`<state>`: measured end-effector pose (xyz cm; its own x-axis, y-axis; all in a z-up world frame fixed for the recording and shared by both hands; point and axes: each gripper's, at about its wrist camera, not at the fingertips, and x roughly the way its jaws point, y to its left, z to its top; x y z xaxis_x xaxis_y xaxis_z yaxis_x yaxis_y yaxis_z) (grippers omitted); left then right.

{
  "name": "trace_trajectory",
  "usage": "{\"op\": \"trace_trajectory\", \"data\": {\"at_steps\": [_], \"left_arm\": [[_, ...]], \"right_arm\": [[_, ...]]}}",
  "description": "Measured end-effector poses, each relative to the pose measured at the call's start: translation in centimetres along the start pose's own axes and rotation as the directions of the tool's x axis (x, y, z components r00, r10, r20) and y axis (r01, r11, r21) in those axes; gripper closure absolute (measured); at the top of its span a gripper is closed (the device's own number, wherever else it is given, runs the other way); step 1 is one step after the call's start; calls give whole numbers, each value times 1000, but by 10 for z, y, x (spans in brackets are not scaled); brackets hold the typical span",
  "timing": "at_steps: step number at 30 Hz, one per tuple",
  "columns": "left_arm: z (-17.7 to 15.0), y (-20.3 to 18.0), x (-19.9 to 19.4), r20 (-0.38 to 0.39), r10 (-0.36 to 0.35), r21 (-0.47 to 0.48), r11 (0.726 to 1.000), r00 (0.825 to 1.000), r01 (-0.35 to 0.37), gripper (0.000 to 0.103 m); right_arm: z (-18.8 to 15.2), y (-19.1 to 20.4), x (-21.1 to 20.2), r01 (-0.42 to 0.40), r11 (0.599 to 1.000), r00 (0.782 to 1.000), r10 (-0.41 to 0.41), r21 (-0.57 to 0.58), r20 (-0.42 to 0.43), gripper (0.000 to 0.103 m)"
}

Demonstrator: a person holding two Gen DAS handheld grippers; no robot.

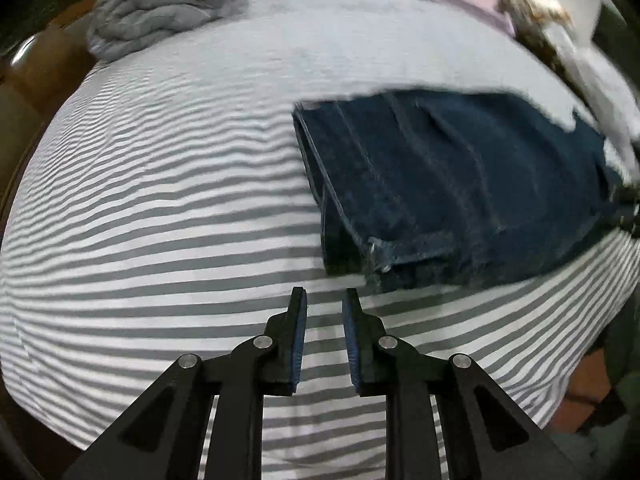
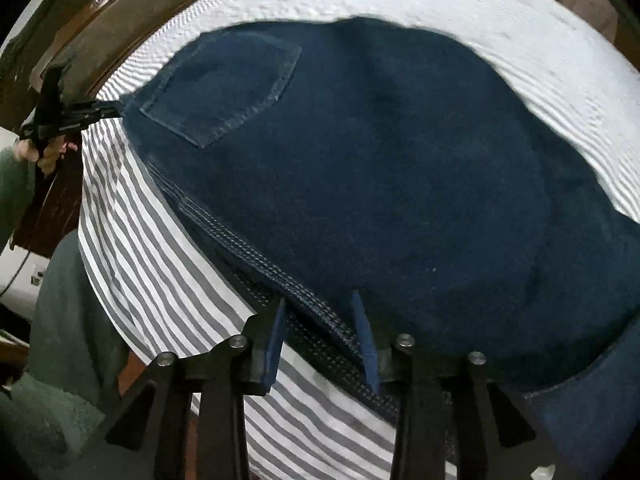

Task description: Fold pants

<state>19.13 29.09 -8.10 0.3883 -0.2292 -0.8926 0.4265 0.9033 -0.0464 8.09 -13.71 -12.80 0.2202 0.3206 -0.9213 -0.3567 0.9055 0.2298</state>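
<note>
Dark blue denim pants (image 1: 452, 184) lie folded on a grey-and-white striped bed (image 1: 160, 220). In the left wrist view their waistband end faces my left gripper (image 1: 325, 294), which is open and empty just short of the near corner. In the right wrist view the pants (image 2: 380, 168) fill the middle, back pocket (image 2: 224, 88) at upper left. My right gripper (image 2: 320, 300) is open with its jaws on either side of the stitched edge of the denim. The left gripper shows in the right wrist view (image 2: 68, 114) at the pants' far left corner.
A crumpled grey blanket (image 1: 160, 8) lies at the bed's far left. Patterned and pale cloth (image 1: 560, 40) lies at the far right edge. A brown wooden headboard (image 2: 112, 28) runs behind the bed. A green-sleeved arm (image 2: 72, 340) is at the lower left.
</note>
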Motion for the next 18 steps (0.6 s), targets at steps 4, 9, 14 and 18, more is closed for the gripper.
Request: {"op": "trace_trajectory", "data": {"at_steps": [4, 9, 14, 18], "left_arm": [[5, -25, -30, 96, -61, -2, 998, 994, 62, 82], [18, -104, -27, 106, -191, 113, 977, 976, 179, 82], [31, -187, 2, 66, -282, 201, 943, 957, 264, 82], [35, -239, 22, 29, -303, 242, 927, 953, 287, 82]], "right_arm": [[-3, -2, -18, 0, 999, 998, -2, 33, 69, 69], [-7, -12, -16, 39, 995, 997, -45, 88, 69, 69], [-18, -22, 4, 70, 988, 997, -72, 134, 9, 69], [-16, -33, -17, 4, 979, 998, -17, 203, 62, 69]]}}
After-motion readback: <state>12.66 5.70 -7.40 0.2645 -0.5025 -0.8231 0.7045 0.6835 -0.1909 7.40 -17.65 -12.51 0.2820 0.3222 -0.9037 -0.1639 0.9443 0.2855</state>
